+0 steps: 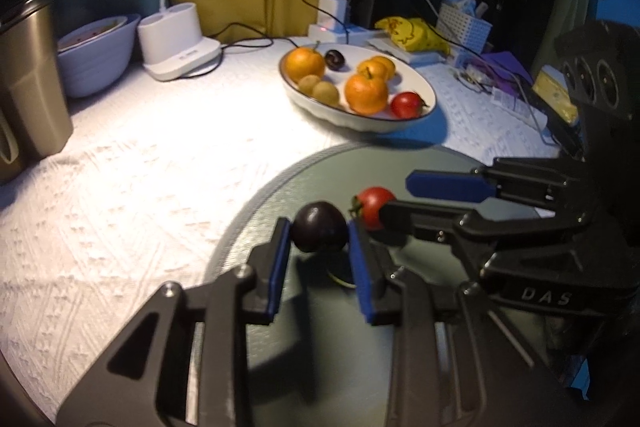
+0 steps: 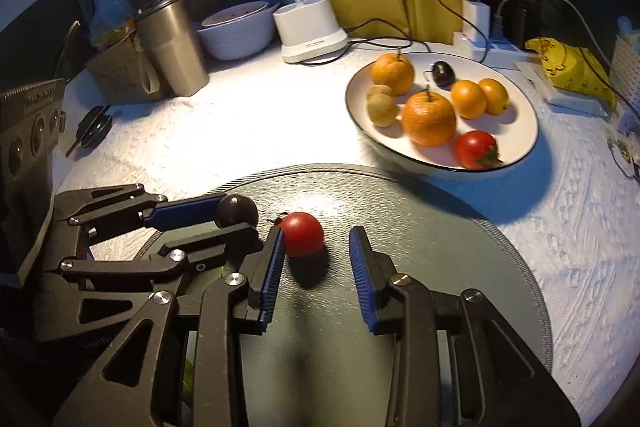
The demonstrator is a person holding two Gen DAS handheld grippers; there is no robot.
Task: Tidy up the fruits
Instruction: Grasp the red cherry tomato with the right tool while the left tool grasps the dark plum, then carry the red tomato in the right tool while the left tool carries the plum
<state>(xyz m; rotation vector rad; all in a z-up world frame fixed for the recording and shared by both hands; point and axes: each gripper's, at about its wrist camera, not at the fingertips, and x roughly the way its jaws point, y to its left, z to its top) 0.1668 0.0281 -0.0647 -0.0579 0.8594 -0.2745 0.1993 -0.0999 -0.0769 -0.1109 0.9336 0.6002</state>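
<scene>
**Both grippers over the grey plate, one fruit each**

Farthest left on the white tablecloth (image 2: 240, 131) I see a steel tumbler (image 2: 172, 47), then a pale bowl (image 2: 236, 35) and the white lamp base (image 2: 310, 31). Nearer me, my left gripper (image 1: 318, 247) is pinching a dark plum (image 1: 319, 226) between its blue pads, above the grey round plate (image 2: 440, 247). Just right of it a red cherry tomato (image 2: 301, 234) sits on that plate, touching the left finger of my right gripper (image 2: 318, 247), whose jaws are spread with a clear gap to the right finger. Further right and back, the white dish (image 2: 524, 115) carries oranges (image 2: 429, 118), two small brown fruits (image 2: 382, 107), another dark plum (image 2: 443, 72) and a second tomato (image 2: 476, 149).
</scene>
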